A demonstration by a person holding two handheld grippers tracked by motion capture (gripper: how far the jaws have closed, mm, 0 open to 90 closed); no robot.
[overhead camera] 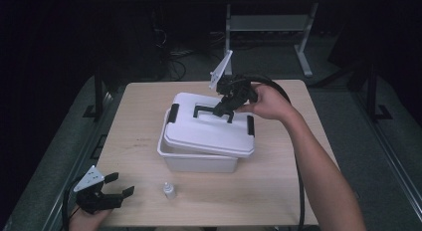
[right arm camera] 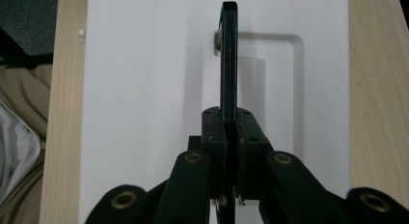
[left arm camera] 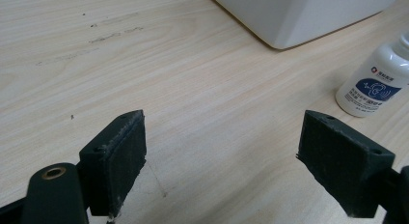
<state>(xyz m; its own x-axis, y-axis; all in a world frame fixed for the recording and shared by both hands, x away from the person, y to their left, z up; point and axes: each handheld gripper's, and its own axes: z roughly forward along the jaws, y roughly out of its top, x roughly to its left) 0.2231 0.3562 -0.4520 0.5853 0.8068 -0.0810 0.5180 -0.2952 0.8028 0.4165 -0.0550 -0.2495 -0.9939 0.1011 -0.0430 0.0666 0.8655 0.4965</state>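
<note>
One white lid (overhead camera: 209, 129) — askew on its box (overhead camera: 196, 161) — black handle (right arm camera: 228, 55) pinched by right tool (right arm camera: 229, 132).

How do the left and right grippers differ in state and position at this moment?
The left gripper has its jaws wide apart and holds nothing, while the right gripper has its jaws shut on the black handle of the white plastic box lid. The left one sits low at the near left corner of the light wooden table; the right one is raised over the lid. Both are black, hand-held, with a grey three-cornered plate.
</note>
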